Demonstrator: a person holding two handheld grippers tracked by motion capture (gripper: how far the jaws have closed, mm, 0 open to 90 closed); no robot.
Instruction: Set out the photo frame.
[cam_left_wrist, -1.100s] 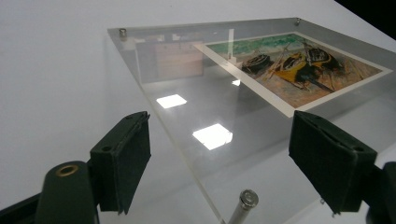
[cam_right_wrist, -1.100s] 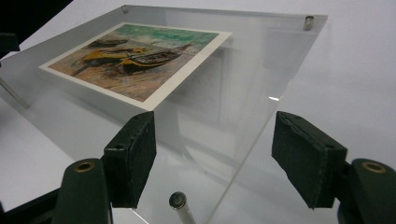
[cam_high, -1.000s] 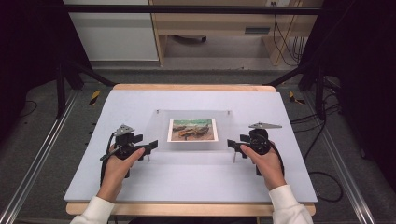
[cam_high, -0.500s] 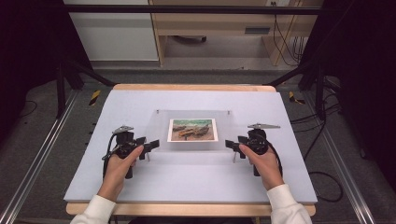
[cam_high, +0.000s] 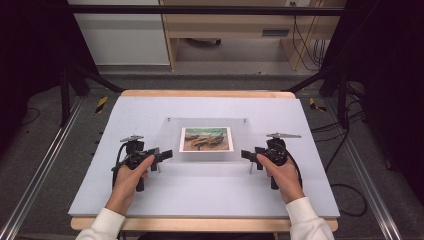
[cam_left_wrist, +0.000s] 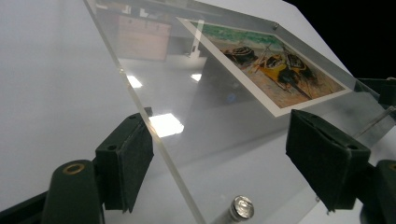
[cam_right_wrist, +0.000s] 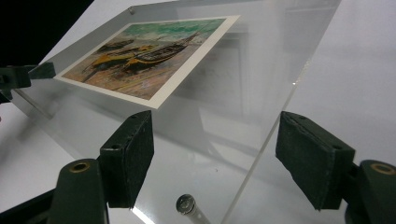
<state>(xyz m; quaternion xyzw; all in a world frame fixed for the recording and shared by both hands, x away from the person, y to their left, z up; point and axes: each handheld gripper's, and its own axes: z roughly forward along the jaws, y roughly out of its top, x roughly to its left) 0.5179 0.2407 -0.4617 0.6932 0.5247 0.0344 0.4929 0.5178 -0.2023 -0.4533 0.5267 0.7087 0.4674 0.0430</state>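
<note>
Lifting this clear frame (cam_high: 207, 142) cleanly looks like a both-sides-at-once job, so I'd close the two grippers together and keep them level, otherwise the sheet tips and the print (cam_high: 206, 139) slides around. The frame sits mid-table (cam_high: 150, 107) on little metal posts, one showing just under the left gripper (cam_left_wrist: 233, 144) at the sheet's near corner (cam_left_wrist: 242, 207).

Left gripper: jaws wide apart, straddling the sheet's edge. One pad (cam_left_wrist: 126, 163) is right beside that edge, the other pad (cam_left_wrist: 322, 158) stands well clear over the plate. Nothing pinched yet.

Right gripper (cam_right_wrist: 224, 154): same deal, jaws spread, the edge running between them, neither pad pressing. In the high view both grippers (cam_high: 162, 156) (cam_high: 248, 155) sit at the frame's side edges, hands behind.

I'd bite near the corners, not the middle, since acrylic is slick.
</note>
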